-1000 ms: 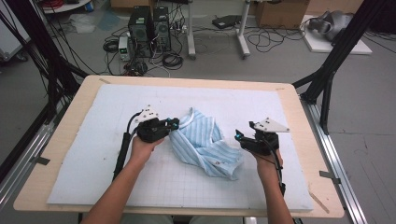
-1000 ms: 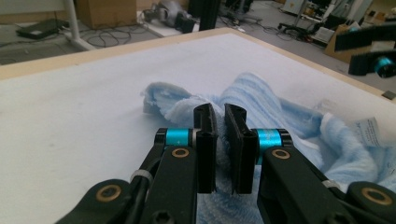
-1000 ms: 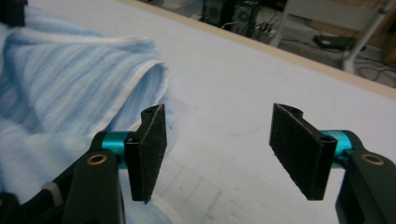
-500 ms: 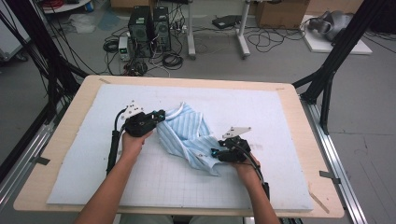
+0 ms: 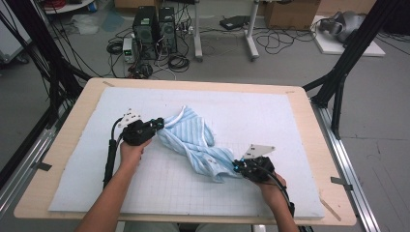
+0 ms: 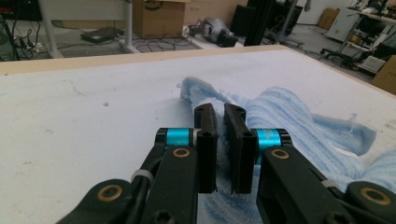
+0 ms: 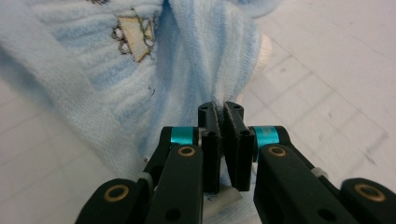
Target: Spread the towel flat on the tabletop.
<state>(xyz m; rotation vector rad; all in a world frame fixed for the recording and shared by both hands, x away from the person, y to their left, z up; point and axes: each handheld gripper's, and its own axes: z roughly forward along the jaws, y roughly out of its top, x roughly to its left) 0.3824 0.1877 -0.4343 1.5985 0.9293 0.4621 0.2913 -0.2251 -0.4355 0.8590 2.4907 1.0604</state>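
Now strung diagonally: striped blue garment [image 5: 196, 142], left tool [image 5: 158, 124] pinching far end, right tool [image 5: 235, 167] pinching near end.

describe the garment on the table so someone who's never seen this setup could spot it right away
On the wooden table, a white gridded mat covers most of the top. Mid-mat lies a crumpled light blue striped knit garment, stretched between the left claw and the right claw, each shut on an end. It is the mat's one soft, coloured item.
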